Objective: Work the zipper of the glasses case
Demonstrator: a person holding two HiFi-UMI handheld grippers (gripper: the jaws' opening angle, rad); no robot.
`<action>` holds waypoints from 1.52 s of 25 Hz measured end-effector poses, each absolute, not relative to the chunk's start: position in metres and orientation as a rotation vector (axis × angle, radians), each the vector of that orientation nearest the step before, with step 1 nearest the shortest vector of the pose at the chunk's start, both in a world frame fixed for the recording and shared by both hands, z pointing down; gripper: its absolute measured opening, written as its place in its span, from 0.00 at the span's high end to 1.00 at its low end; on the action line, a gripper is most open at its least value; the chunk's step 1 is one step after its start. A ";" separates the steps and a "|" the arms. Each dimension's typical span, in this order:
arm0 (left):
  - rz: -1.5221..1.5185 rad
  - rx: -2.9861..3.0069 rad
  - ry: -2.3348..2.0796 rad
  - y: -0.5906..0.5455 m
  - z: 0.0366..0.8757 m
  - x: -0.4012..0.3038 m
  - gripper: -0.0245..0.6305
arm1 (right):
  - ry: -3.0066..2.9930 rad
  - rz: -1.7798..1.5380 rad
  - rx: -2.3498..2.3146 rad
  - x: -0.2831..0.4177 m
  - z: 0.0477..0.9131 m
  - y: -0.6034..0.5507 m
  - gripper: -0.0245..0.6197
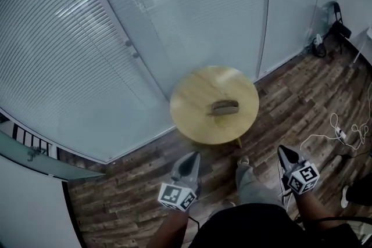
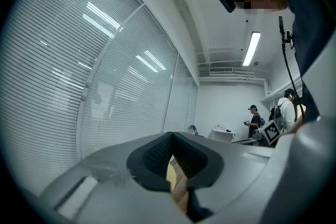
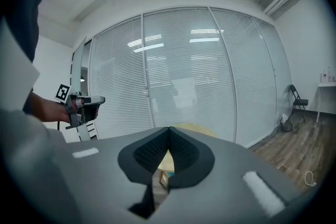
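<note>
A dark glasses case [image 1: 224, 107] lies near the middle of a round light-wood table [image 1: 192, 119] ahead of me in the head view. My left gripper [image 1: 190, 161] is short of the table's near-left edge, jaws shut and holding nothing. My right gripper [image 1: 287, 154] hangs over the floor to the table's near right, also shut and empty. In the left gripper view the pads [image 2: 157, 152] meet at their tips [image 2: 172, 135] with a sliver of table below. In the right gripper view the shut jaw tips [image 3: 169, 129] point level toward the table [image 3: 194, 129].
A wall of glass panels with blinds [image 1: 116, 38] curves behind the table. White cables [image 1: 340, 133] lie on the wood floor at the right, a folding chair [image 1: 336, 20] stands far right. A person [image 2: 254, 120] stands at the far wall in the left gripper view.
</note>
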State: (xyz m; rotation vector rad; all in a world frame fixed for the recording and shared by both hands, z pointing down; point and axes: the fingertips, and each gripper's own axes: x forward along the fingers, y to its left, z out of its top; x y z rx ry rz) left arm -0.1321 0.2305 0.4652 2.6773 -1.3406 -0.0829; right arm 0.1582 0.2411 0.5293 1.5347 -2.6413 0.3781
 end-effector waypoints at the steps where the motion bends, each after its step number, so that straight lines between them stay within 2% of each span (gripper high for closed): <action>1: -0.079 2.663 -1.358 0.221 0.466 -0.136 0.97 | -2.645 0.376 1.519 0.157 0.532 0.229 0.95; 8: -0.046 2.597 -1.497 0.144 0.460 -0.162 0.97 | -2.662 0.282 1.476 0.165 0.528 0.093 0.95; 12: 0.033 2.521 -1.569 0.082 0.467 -0.178 0.96 | -2.691 0.120 1.310 0.130 0.521 0.020 0.95; 16: 0.014 2.516 -1.580 0.014 0.453 -0.164 0.96 | -2.716 0.139 1.181 0.113 0.531 -0.038 0.95; 20: -0.046 2.560 -1.571 -0.056 0.434 -0.147 0.96 | -2.719 0.088 0.956 0.089 0.545 -0.078 0.95; 26: -0.103 2.437 -1.555 -0.129 0.458 -0.136 0.96 | -2.661 -0.119 0.764 0.080 0.593 -0.140 0.95; 31: 0.107 2.458 -1.539 -0.153 0.490 -0.128 0.96 | -2.616 -0.040 0.662 0.088 0.618 -0.156 0.95; 32: 0.127 2.462 -1.539 -0.160 0.496 -0.126 0.96 | -2.622 -0.023 0.665 0.090 0.624 -0.157 0.94; 34: 0.138 2.459 -1.519 -0.171 0.511 -0.118 0.96 | -2.623 0.025 0.665 0.092 0.637 -0.154 0.85; 38: 0.222 2.508 -1.395 -0.177 0.539 -0.105 0.96 | -2.578 0.122 0.610 0.077 0.647 -0.143 0.78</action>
